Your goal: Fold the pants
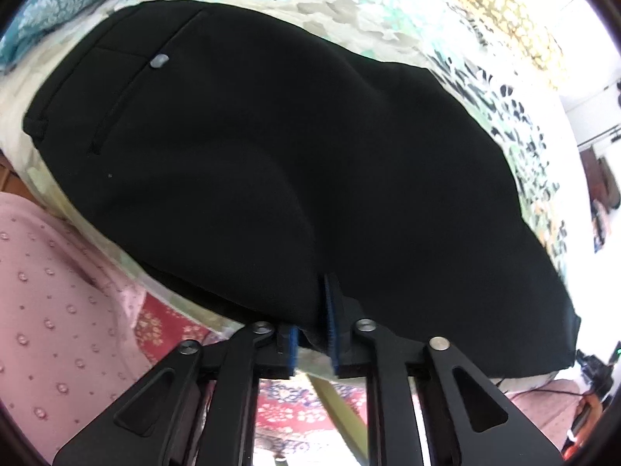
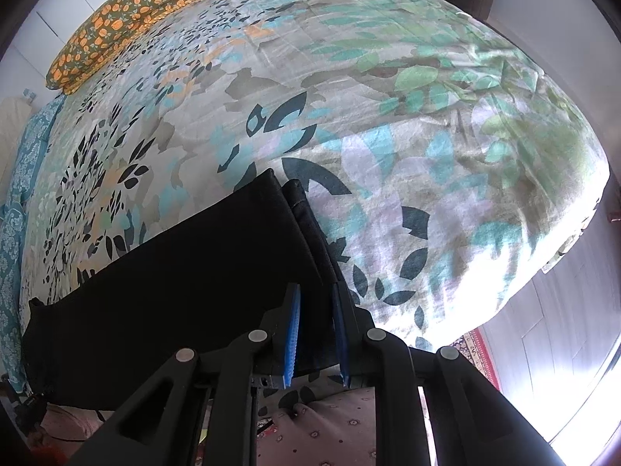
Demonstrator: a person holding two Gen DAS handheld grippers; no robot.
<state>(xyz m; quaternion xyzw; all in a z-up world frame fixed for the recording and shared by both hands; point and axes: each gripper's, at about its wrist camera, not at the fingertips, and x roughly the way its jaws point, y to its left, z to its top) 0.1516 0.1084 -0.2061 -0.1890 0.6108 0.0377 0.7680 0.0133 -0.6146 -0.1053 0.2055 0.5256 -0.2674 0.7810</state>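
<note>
Black pants (image 1: 271, 155) lie flat on a floral bedspread (image 1: 349, 11), waistband and buttoned back pocket (image 1: 159, 61) at the upper left. My left gripper (image 1: 314, 322) is shut on the near edge of the pants around the seat; the cloth sits between its blue pads (image 1: 332, 322). In the right wrist view the leg ends of the pants (image 2: 186, 272) lie on the bedspread (image 2: 388, 116). My right gripper (image 2: 316, 330) is shut on the hem edge, with black cloth between its blue pads (image 2: 294, 334).
An orange-flowered pillow (image 2: 128, 15) lies at the far end of the bed. A teal patterned cloth (image 2: 15, 202) runs along the left side. Pink dotted clothing (image 1: 50, 310) and a red rug (image 1: 295, 404) lie below the bed's near edge.
</note>
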